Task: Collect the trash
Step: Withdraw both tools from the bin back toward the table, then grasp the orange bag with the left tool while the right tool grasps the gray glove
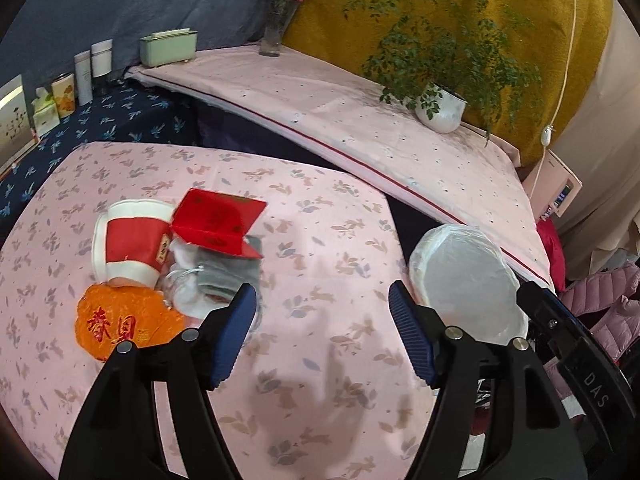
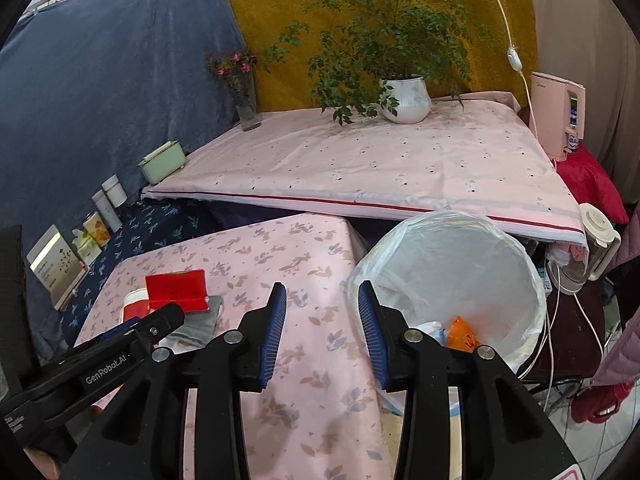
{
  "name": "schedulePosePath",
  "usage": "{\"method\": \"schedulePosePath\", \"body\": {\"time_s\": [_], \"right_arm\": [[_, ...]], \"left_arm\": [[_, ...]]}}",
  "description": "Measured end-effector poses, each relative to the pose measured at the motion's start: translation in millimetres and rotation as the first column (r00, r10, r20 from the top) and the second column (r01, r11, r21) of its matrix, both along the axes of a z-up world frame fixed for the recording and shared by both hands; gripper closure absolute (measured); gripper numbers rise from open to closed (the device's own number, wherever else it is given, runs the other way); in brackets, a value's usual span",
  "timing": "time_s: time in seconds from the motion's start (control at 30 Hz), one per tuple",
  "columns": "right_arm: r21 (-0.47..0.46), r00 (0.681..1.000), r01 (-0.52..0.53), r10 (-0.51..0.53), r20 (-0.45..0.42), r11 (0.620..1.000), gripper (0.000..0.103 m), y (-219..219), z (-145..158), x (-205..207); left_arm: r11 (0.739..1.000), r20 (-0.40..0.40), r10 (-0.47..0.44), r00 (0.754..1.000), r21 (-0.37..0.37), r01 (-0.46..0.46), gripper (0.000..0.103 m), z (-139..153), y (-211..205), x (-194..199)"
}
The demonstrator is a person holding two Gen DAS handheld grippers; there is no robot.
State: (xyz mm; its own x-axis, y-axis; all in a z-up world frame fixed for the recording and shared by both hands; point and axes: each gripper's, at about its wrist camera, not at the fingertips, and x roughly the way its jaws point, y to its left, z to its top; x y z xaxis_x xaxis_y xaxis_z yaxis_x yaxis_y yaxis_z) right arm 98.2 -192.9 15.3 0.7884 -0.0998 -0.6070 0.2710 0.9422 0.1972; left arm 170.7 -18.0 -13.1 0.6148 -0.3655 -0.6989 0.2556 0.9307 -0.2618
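Trash, loose lot, on the pink leaf-print tablecloth (image 1: 320, 380), all gathered toward its far left part:
- red-and-white paper cup (image 1: 130, 246), lying on its side;
- red folded card (image 1: 218, 222), standing open like a tent, its edge just beside the cup's rim;
- grey and clear plastic wrappers (image 1: 208, 276), crumpled under and in front of the card;
- orange packet with red characters (image 1: 120, 322), flat, touching the cup's lower side.

Trash already binned: an orange wrapper (image 2: 460, 334) and a pale crumpled piece beside it, at the bottom of the white-lined bin (image 2: 516, 268), which stands off the table's right edge.

Your tools:
- left gripper (image 1: 322, 300): jaws spread wide with nothing between them, only cloth showing in the gap; its left blue pad (image 1: 234, 336) overlaps the wrapper pile in the left wrist view, but contact cannot be told.
- right gripper (image 2: 322, 306): jaws partly apart and empty, over the table's right edge, with the bin just to its right.

Background stock, well apart from the trash: potted plant (image 2: 404, 98) and flower vase (image 2: 248, 108) on the raised pink-covered surface; green box (image 2: 162, 162) and several containers along the dark blue cloth.
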Motion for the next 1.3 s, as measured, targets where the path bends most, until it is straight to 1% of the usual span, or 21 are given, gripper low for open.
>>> {"method": "schedulePosePath", "body": {"time_s": [0.03,0.13,0.17,0.2,0.27,0.37,0.57,0.67,0.83,0.9,0.93,0.97,1.03,1.1,1.13,1.17,1.2,1.23,1.3], "right_arm": [[-0.001,1.0,-0.009,0.009,-0.001,1.0,0.062,5.9,-1.0,1.1],[-0.001,0.999,-0.039,0.039,-0.012,0.999,0.062,22.6,-4.8,5.2],[-0.001,0.999,-0.047,0.047,-0.016,0.999,0.062,27.6,-6.3,6.6],[0.0,0.998,-0.056,0.056,-0.02,0.998,0.061,33.0,-8.0,8.1],[0.004,0.997,-0.07,0.07,-0.027,0.998,0.06,41.7,-11.2,11.5],[0.012,0.996,-0.085,0.086,-0.037,0.996,0.056,53.7,-17.7,14.6],[0.023,0.99,-0.12,0.122,-0.074,0.992,0.056,76.3,-35.0,24.9],[0.025,0.986,-0.139,0.14,-0.094,0.99,0.056,86.9,-43.5,31.1],[0.023,0.978,-0.167,0.168,-0.122,0.986,0.056,104.9,-55.2,40.2],[0.023,0.975,-0.175,0.177,-0.132,0.984,0.056,111.0,-59.7,43.6],[0.023,0.974,-0.178,0.18,-0.137,0.984,0.056,113.5,-61.9,44.9],[0.023,0.973,-0.181,0.182,-0.142,0.983,0.056,115.5,-63.6,46.8],[0.024,0.971,-0.185,0.186,-0.152,0.982,0.056,118.2,-67.4,50.0],[0.025,0.968,-0.188,0.19,-0.163,0.982,0.056,121.2,-71.6,53.5],[0.025,0.967,-0.19,0.191,-0.168,0.982,0.056,122.1,-73.1,55.4],[0.025,0.966,-0.191,0.192,-0.171,0.981,0.056,123.8,-74.8,56.6],[0.026,0.965,-0.192,0.194,-0.174,0.981,0.056,125.1,-76.5,57.8],[0.027,0.964,-0.196,0.197,-0.178,0.98,0.056,126.9,-77.9,59.9],[0.025,0.962,-0.204,0.205,-0.183,0.979,0.056,131.2,-79.9,64.1]], "left_arm": [[1.0,-0.006,0.018,1.0,0.002,-0.018,0.034,-2.9,7.8,0.5],[0.997,-0.017,0.082,0.996,0.012,-0.082,0.024,-12.5,35.1,1.0],[0.994,-0.021,0.106,0.994,0.016,-0.106,0.019,-15.5,42.9,0.9],[0.991,-0.026,0.132,0.991,0.019,-0.132,0.017,-18.6,51.2,1.1],[0.986,-0.046,0.167,0.985,0.016,-0.167,0.017,-26.8,69.1,2.6],[0.978,-0.082,0.21,0.974,0.03,-0.209,0.017,-40.6,92.4,5.6],[0.959,-0.14,0.281,0.949,0.076,-0.272,0.017,-69.6,125.9,10.6],[0.951,-0.177,0.307,0.935,0.086,-0.296,0.017,-83.9,139.4,14.5],[0.947,-0.232,0.322,0.918,0.097,-0.307,0.017,-103.5,148.6,24.1],[0.949,-0.254,0.314,0.915,0.098,-0.298,0.017,-112.2,148.5,27.9],[0.949,-0.253,0.314,0.915,0.103,-0.297,0.017,-114.0,147.3,28.6],[0.95,-0.236,0.312,0.921,0.113,-0.292,0.018,-113.7,145.1,27.8],[0.954,-0.23,0.297,0.927,0.116,-0.277,0.021,-113.6,141.4,27.5],[0.958,-0.22,0.282,0.934,0.119,-0.261,0.035,-112.1,137.3,26.9],[0.961,-0.218,0.27,0.938,0.118,-0.249,0.041,-111.5,134.9,26.8],[0.964,-0.216,0.261,0.941,0.119,-0.24,0.048,-110.7,132.7,27.0],[0.967,-0.218,0.249,0.944,0.112,-0.229,0.059,-110.4,130.6,27.3],[0.971,-0.222,0.234,0.946,0.102,-0.216,0.064,-110.0,128.0,27.6],[0.978,-0.232,0.204,0.951,0.084,-0.189,0.084,-108.4,123.4,28.0]]}}
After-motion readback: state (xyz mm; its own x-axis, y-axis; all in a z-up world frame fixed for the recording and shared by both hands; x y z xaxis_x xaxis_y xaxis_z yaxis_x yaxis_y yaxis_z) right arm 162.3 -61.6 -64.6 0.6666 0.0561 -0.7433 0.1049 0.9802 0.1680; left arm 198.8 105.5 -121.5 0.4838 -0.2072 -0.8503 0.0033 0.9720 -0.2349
